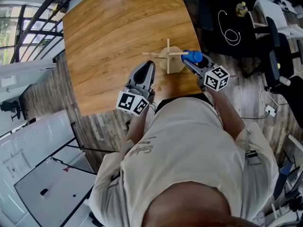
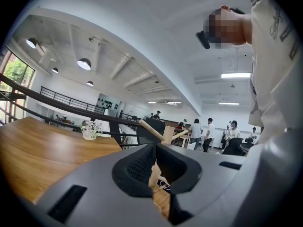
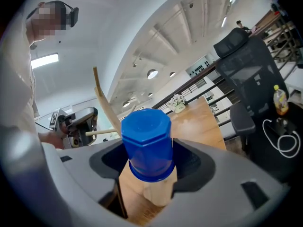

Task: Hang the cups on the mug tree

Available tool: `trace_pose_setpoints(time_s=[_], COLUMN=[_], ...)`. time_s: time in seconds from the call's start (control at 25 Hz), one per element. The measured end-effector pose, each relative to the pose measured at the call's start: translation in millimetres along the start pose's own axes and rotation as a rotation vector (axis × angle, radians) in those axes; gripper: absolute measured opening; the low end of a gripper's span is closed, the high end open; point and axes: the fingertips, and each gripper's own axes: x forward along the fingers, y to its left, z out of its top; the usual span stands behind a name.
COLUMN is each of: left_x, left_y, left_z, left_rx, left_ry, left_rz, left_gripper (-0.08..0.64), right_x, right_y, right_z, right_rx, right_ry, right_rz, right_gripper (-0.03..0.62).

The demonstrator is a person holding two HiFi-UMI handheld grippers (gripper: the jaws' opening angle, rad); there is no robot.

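wooden table [image 1: 118,41]: right gripper [image 3: 150,167] clamps blue cup [image 3: 147,143]

A big open office, by the look of it. Black desk chairs [image 3: 246,65] beside a long wooden table [image 1: 109,46], round lamps [image 2: 84,64] on a high white ceiling [image 2: 156,27], a black railing [image 2: 47,96], people [image 2: 195,129] standing among more tables far back.

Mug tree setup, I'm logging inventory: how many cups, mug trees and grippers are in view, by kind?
Blue cup: 1
Mug tree: 1
Grippers: 2 (left gripper, right gripper)
Total: 4
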Motion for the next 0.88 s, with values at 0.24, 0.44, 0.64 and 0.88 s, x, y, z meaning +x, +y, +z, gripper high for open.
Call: trace_pose_setpoints(time_s=[0.24, 0.44, 0.64, 0.88], left_x=[-7, -6, -3, -7], left_y=[2, 3, 2, 8], left_z=[-4, -5, -3, -4], left_rx=[-0.006, -0.007, -0.009, -0.016], left_ry=[0.009, 0.011, 0.009, 0.016], left_rz=[0.018, 0.022, 0.024, 0.041], left_gripper=[0.029, 0.029, 0.029, 0.029], right_x=[4, 13, 23, 32], right_y=[-4, -2, -2, -2], right_z=[-7, -16, -25, -34], right_rx=[0.055, 0.073, 0.08, 0.106], right_ry=[-0.04, -0.025, -0.003, -0.002], right_rz=[0.011, 0.035, 0.047, 0.046], right_gripper=[0.279, 0.279, 0.279, 0.279])
